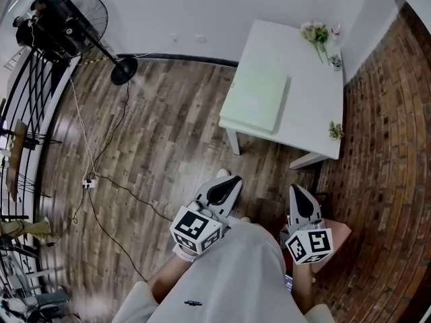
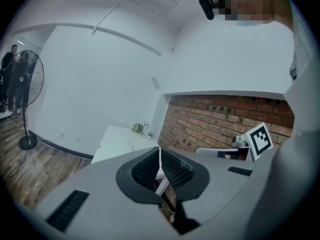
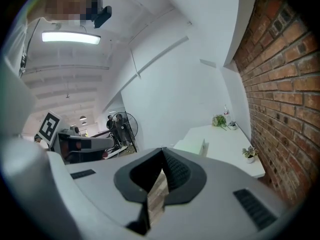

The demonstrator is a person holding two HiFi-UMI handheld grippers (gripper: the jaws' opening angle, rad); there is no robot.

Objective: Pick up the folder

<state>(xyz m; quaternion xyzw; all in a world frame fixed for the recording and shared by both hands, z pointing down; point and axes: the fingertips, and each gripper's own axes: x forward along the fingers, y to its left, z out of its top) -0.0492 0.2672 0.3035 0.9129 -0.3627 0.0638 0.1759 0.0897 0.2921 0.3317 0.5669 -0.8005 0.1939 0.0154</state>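
Your left hand-held gripper (image 1: 227,184) has its jaws pressed together with nothing between them, and so does your right hand-held gripper (image 1: 298,197). Both hang over the wooden floor (image 1: 168,126), short of the tabletop's (image 1: 313,93) near edge. The pale green folder (image 1: 256,99) lies flat at the tabletop's near-left corner, apart from both.

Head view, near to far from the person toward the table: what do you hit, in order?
First left gripper and right gripper side by side → pale green folder on the white table → flowers at its far edge.
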